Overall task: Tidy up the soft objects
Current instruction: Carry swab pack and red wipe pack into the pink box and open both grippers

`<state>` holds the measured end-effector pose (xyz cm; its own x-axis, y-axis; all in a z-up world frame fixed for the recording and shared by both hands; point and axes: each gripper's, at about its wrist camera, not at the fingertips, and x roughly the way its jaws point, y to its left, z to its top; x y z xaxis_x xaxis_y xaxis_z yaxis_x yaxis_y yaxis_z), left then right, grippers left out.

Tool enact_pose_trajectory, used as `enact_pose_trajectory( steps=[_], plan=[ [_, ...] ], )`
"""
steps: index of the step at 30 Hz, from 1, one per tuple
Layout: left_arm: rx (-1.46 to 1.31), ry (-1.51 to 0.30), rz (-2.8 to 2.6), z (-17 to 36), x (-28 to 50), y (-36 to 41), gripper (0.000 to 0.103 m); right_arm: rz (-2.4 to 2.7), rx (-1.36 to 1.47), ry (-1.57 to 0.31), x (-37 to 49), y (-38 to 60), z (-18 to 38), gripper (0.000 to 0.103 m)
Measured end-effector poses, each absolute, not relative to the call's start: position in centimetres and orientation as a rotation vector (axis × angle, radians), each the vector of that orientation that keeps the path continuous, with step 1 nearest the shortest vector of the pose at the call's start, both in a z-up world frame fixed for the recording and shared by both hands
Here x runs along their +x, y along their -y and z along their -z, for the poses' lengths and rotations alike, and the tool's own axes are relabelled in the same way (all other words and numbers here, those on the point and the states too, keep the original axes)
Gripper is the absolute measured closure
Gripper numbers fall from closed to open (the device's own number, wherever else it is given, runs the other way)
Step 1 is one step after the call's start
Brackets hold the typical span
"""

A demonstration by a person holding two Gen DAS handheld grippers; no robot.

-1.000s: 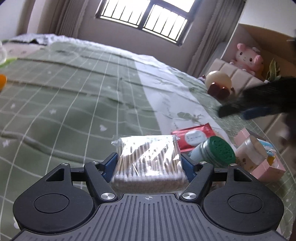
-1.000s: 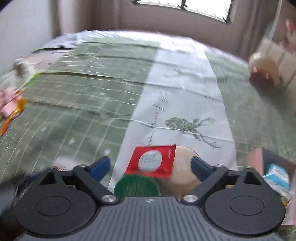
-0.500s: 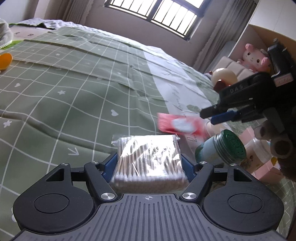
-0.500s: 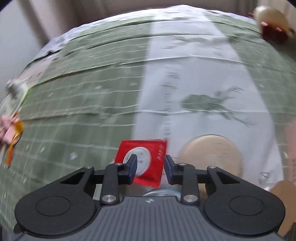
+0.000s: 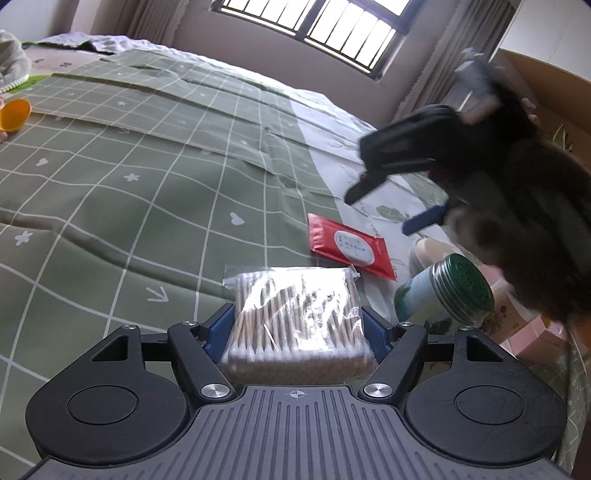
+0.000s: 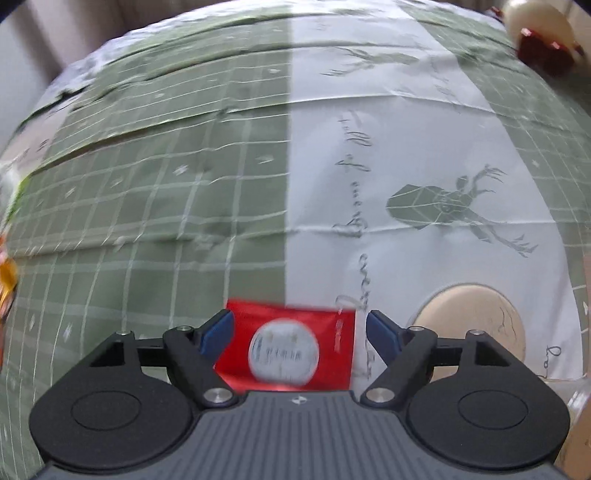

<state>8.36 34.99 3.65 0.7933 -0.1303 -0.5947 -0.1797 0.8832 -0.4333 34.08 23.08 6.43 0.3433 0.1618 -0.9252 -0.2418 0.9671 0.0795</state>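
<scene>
Green checked bedding [image 5: 155,155] with a white centre strip covers the bed under a barred window [image 5: 332,33]. Near the bed's right edge, the bag of cotton swabs [image 5: 295,317] sits clamped between the blue pads of the left gripper [image 5: 297,328]. Just beyond it the red wipes packet [image 5: 351,247] lies flat on the bedding, with the right gripper [image 6: 299,330] spread wide above it, gripping nothing. Beside the packet, closer to the right edge, lie a green-lidded jar [image 5: 447,295] on its side, a round beige lid [image 6: 476,325] and a pink box [image 5: 535,336].
</scene>
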Motion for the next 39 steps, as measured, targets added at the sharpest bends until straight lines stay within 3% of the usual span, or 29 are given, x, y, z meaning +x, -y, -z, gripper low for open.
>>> enact_pose_trajectory(
  steps=[7, 11, 14, 17, 26, 28, 30, 34, 39],
  plan=[
    [-0.534, -0.602, -0.152, -4.3, 6.2, -38.7, 0.026, -0.336, -0.021, -1.339, 33.7, -25.8, -3.1, 0.031],
    [-0.59, -0.592, -0.193, -3.7, 5.4, -40.9, 0.026, -0.642, -0.068, -1.297, 28.8, -27.4, -5.9, 0.032],
    [-0.574, -0.587, -0.206, -4.1, 5.1, -40.8, 0.026, -0.713, -0.278, -1.137, 25.9, -28.4, -7.8, 0.015],
    [-0.566, -0.574, -0.232, -4.5, 4.6, -41.0, 0.027, -0.721, -0.439, -1.111, 24.1, -28.9, -6.8, 0.015],
    [-0.545, -0.547, -0.352, -5.4, 3.0, -43.2, 0.027, -0.721, -0.383, -1.189, 23.0, -30.0, -3.0, 0.015],
    [-0.539, -0.548, -0.358, -5.5, 3.1, -43.1, 0.027, -0.719, -0.438, -1.141, 21.7, -30.2, -3.1, 0.02],
    [-0.532, -0.55, -0.356, -5.7, 3.5, -42.8, 0.027, -0.73, -0.484, -1.107, 20.4, -30.0, -3.6, 0.046],
    [-0.504, -0.556, -0.326, -6.2, 5.1, -42.0, 0.027, -0.769, -0.41, -1.121, 19.3, -28.1, -7.2, 0.05],
    [-0.464, -0.503, -0.224, -10.4, 6.1, -38.5, 0.027, -0.803, -0.309, -0.946, 18.9, -20.7, -16.4, 0.05]
  ],
)
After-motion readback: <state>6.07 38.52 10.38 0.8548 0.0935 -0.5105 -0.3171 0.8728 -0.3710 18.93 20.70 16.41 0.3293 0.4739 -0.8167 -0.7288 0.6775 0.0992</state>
